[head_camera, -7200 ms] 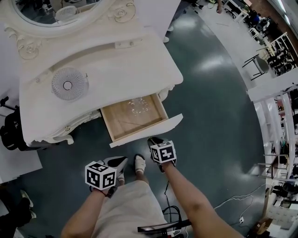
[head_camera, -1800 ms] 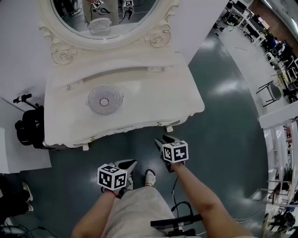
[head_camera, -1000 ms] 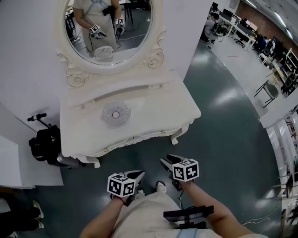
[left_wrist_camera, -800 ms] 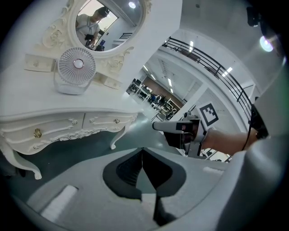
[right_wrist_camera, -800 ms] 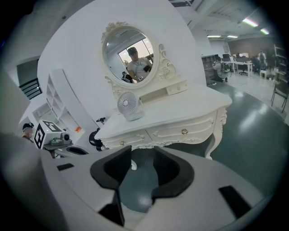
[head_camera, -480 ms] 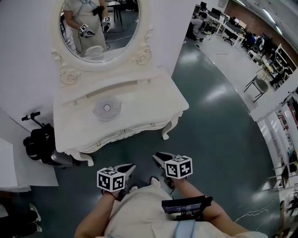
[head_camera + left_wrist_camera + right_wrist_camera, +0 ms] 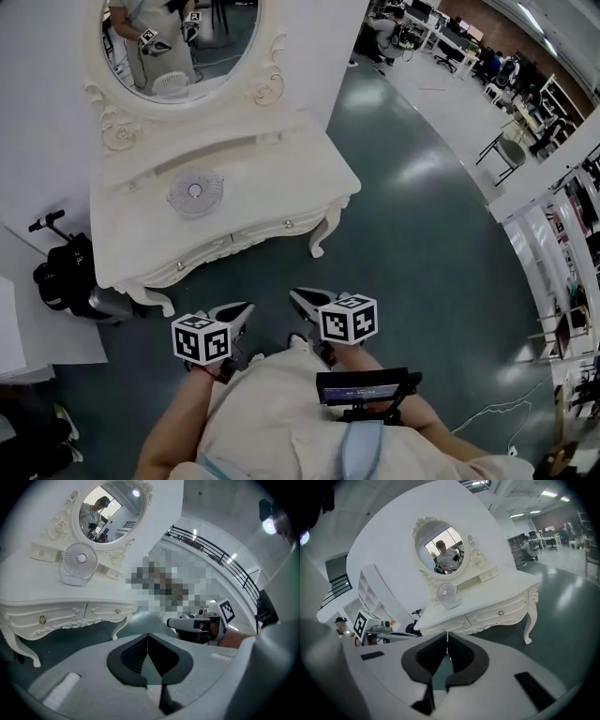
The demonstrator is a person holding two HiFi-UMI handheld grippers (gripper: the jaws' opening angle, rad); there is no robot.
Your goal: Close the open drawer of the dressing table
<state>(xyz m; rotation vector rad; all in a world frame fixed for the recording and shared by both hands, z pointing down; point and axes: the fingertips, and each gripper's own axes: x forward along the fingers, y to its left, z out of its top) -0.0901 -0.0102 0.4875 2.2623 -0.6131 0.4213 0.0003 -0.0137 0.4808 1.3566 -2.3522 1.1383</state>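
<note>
While the person stands back from the white vanity desk [image 7: 253, 173], the head view shows its drawer [image 7: 281, 228] shut. The drawer front lies flush in the carved front of the desk's right half, beside the curved front leg [image 7: 319, 242]. Its long axis runs along the desk's front edge, from lower left to upper right, and its knobbed face points down-right at the person. A round fan [image 7: 195, 191] stands on the desk below the oval mirror [image 7: 178, 42]. The left gripper [image 7: 246, 309] and right gripper [image 7: 298, 298] hang over the green floor [image 7: 422, 244], well apart from the desk, both aimed at it.

In the left gripper view, the fingers [image 7: 131, 656] are pressed together with nothing between them. The drawer [image 7: 105, 613] lies ahead to the upper left, closed, its long axis nearly level.

In the right gripper view, the fingers [image 7: 464, 660] have just been closing and now meet on nothing. The shut drawer [image 7: 499, 615] sits beyond them to the right, next to the leg.

Seven seconds ago the drawer stood pulled out towards the person, its wooden bottom bare, with the right gripper just beside its front. The desk then lay closer to both grippers, and the mirror was mostly out of view.
</note>
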